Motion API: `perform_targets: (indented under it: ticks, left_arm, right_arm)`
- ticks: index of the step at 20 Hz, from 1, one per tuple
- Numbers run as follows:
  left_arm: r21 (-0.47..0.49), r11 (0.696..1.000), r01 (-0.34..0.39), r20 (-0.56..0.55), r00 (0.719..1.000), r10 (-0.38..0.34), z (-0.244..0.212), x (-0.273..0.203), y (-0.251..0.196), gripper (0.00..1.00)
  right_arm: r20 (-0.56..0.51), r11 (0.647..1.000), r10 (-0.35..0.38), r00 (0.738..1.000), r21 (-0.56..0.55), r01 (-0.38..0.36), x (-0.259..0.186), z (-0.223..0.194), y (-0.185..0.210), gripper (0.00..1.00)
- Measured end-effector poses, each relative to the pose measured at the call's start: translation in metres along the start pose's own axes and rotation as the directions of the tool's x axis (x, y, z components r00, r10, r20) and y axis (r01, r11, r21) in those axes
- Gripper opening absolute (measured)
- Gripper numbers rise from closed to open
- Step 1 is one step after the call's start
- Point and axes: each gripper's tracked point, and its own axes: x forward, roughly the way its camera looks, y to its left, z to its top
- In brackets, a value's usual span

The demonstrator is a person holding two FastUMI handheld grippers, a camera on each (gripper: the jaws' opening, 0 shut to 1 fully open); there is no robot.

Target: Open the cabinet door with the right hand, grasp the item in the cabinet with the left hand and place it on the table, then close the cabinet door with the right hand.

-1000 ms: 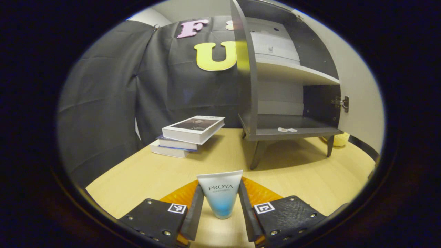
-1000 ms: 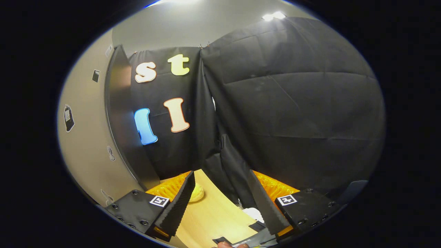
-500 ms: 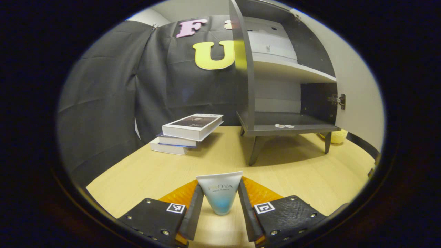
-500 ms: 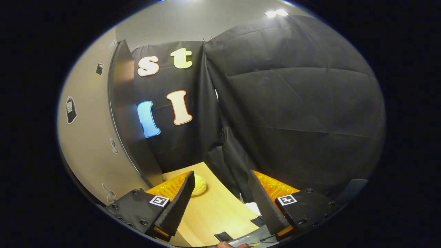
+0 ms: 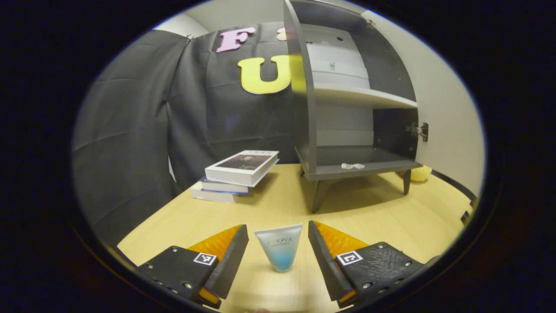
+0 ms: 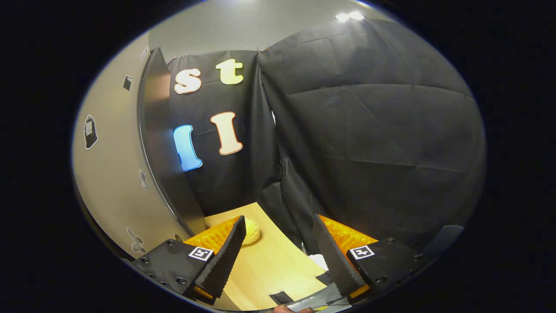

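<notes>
Your left gripper (image 5: 278, 256) is spread, with the tube (image 5: 279, 247) standing free on the surface (image 5: 373, 217) at lower centre. It looks light, soft and tippy, so pinch mid-body if needed. Your right gripper (image 6: 278, 256) gapes empty beside the cabinet door (image 6: 160, 143), left of frame.

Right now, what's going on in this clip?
A person is working with a handheld claw in each hand. The left claw is open, its fingers spread on either side of a small tube that stands on the table on its cap, not gripped. The cabinet behind it has its door swung open, with only two small pale bits on the bottom shelf. The right claw is open and empty beside that door. The door is not yet closed.
</notes>
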Motion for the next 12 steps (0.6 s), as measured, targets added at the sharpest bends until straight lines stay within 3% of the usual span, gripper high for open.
perform_targets:
  ticks: [5, 7, 12]
  left_arm:
    - [-0.003, 0.997, 0.080, 0.125, 0.989, -0.079, 0.100, -0.045, -0.009, 0.84]
    - [0.006, 0.998, 0.065, 0.191, 0.979, -0.065, 0.141, -0.068, 0.001, 0.84]
    - [-0.036, 0.992, 0.124, 0.222, 0.968, -0.113, 0.189, -0.101, 0.009, 0.82]
  right_arm:
    - [-0.029, 0.993, -0.042, 0.999, -0.114, 0.038, 0.002, -0.022, -0.008, 0.98]
    - [-0.032, 0.994, -0.028, 0.999, -0.109, 0.024, -0.005, -0.026, 0.000, 0.98]
    - [-0.029, 0.993, -0.051, 0.998, -0.105, 0.047, -0.031, -0.035, 0.010, 0.98]
